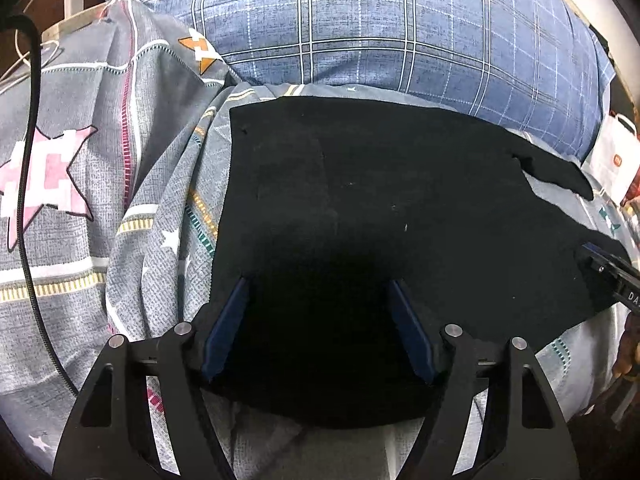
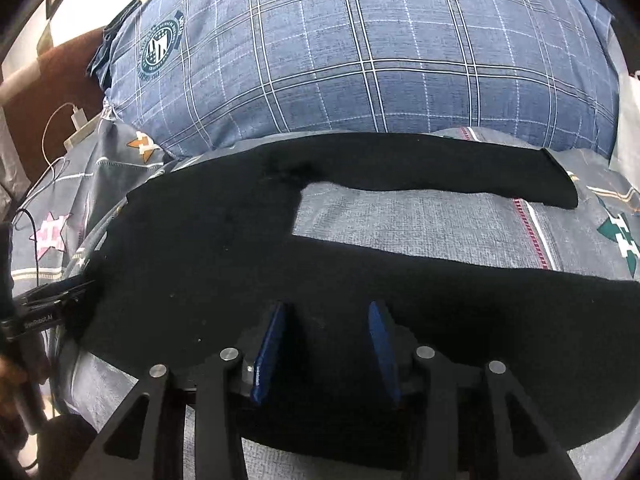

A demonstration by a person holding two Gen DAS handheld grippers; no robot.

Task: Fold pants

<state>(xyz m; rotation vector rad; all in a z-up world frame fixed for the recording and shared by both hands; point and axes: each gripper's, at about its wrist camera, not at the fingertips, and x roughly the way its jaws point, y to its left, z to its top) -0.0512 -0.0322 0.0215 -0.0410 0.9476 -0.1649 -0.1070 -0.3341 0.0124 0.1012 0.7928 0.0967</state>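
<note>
Black pants (image 1: 360, 200) lie flat on a grey patterned bedsheet (image 1: 72, 248). In the right wrist view the pants (image 2: 200, 240) split into two legs that run to the right, a far leg (image 2: 440, 172) and a near leg (image 2: 500, 304), with sheet showing between them. My left gripper (image 1: 319, 284) hangs open just over the pants' near left part, its blue pads wide apart. My right gripper (image 2: 328, 308) stands open above the near leg, pads closer together, and I see no cloth pinched between them. Each gripper's tip shows at the edge of the other's view: right gripper (image 1: 612, 276), left gripper (image 2: 52, 300).
A big blue plaid pillow (image 2: 360, 60) lies right behind the pants. A white charger with its cable (image 1: 72, 0) sits at the far left, and a black cable (image 1: 28, 160) crosses the sheet there. A white paper bag (image 1: 612, 160) stands at the right.
</note>
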